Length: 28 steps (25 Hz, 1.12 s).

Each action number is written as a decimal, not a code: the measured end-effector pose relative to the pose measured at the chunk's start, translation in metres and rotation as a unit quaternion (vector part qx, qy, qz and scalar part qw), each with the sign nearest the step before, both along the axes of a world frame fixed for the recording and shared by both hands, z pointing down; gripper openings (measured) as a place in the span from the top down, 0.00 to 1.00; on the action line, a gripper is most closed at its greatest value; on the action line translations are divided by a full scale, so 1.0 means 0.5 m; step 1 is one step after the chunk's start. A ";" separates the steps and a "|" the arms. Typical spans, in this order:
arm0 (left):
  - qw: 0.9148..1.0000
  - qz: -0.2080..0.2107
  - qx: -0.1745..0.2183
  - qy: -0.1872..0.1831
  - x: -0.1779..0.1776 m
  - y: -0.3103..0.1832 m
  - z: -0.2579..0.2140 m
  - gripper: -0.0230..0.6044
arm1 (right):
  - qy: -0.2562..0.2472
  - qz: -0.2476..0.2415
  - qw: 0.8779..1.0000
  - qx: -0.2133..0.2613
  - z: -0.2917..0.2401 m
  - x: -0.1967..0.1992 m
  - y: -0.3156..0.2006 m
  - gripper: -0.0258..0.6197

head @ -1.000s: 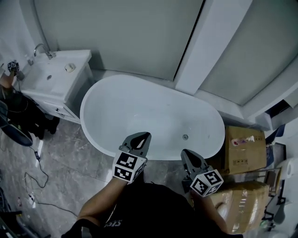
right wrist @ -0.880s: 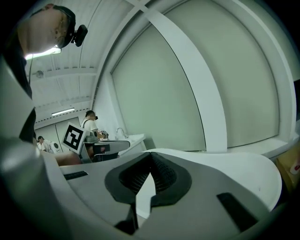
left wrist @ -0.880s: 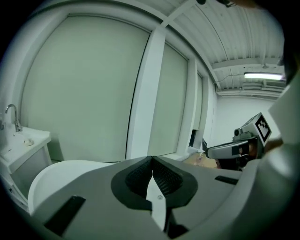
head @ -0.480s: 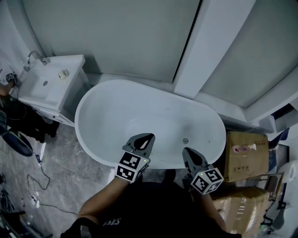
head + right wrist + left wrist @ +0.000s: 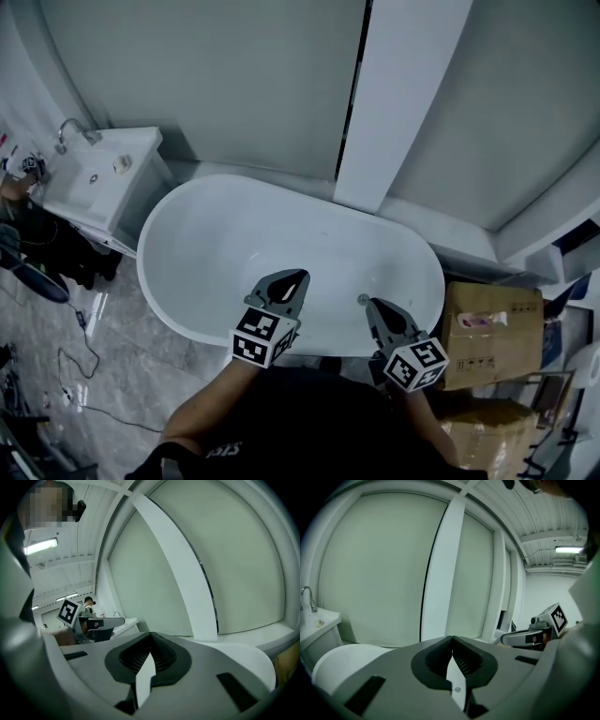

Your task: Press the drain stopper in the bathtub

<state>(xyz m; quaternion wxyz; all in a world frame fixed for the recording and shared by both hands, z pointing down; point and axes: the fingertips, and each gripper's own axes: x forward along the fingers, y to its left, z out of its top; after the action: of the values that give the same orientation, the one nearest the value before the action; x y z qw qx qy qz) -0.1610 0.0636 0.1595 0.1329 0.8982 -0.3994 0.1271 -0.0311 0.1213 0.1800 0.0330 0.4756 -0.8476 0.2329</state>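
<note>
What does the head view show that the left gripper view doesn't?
Only the head view shows the drain stopper inside the bathtub, the cardboard boxes and the floor. Only the left gripper view shows the ceiling lamp and the left claw shut tip to tip. Both show the bathtub's rim, the sink and the white pillar.

Gleams glossy, smooth white all over the bathtub (image 5: 202,234). Shines like polished metal at the drain stopper (image 5: 362,299) on the bathtub's bottom. Looks like matt grey plastic on the left gripper (image 5: 300,274) and right gripper (image 5: 368,303) at the bathtub's near rim, with ribbed black pads (image 5: 465,660). Reads as plain brown cardboard on the boxes (image 5: 489,333) right of the bathtub. Glints like polished grey stone on the floor (image 5: 122,356) left of the bathtub.
</note>
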 end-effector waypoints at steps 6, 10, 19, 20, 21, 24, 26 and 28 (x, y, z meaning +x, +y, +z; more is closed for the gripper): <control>1.000 -0.027 -0.004 -0.006 0.058 -0.013 -0.006 0.94 | 0.004 -0.013 1.000 -0.006 0.008 0.091 -0.002 0.94; 1.000 -0.025 -0.005 -0.008 0.065 -0.015 -0.005 0.94 | 0.010 -0.001 1.000 -0.004 0.005 0.124 -0.015 0.94; 1.000 -0.028 -0.002 0.005 -0.008 -0.062 0.009 0.94 | 0.020 -0.002 1.000 -0.016 -0.005 0.047 -0.064 0.94; 1.000 -0.026 -0.002 0.003 -0.015 -0.070 0.016 0.94 | 0.019 0.000 1.000 -0.020 -0.004 0.040 -0.072 0.94; 1.000 -0.026 -0.004 0.001 -0.022 -0.079 0.025 0.94 | 0.019 0.000 1.000 -0.021 -0.004 0.034 -0.078 0.94; 0.999 -0.038 -0.018 0.013 -0.038 -0.085 0.049 0.94 | 0.033 -0.005 0.999 -0.026 0.004 0.030 -0.079 0.94; 0.998 -0.045 -0.028 0.017 -0.042 -0.080 0.062 0.94 | 0.034 -0.001 0.999 -0.033 0.012 0.042 -0.081 0.94; 0.998 -0.049 -0.036 0.016 -0.034 -0.080 0.076 0.94 | 0.031 0.002 0.999 -0.037 0.019 0.059 -0.088 0.94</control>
<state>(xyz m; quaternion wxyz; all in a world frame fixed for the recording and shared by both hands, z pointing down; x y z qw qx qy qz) -0.1781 0.0236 0.1977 0.1777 0.8738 -0.4362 0.1208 -0.0016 0.0774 0.1893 0.0763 0.4828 -0.8360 0.2495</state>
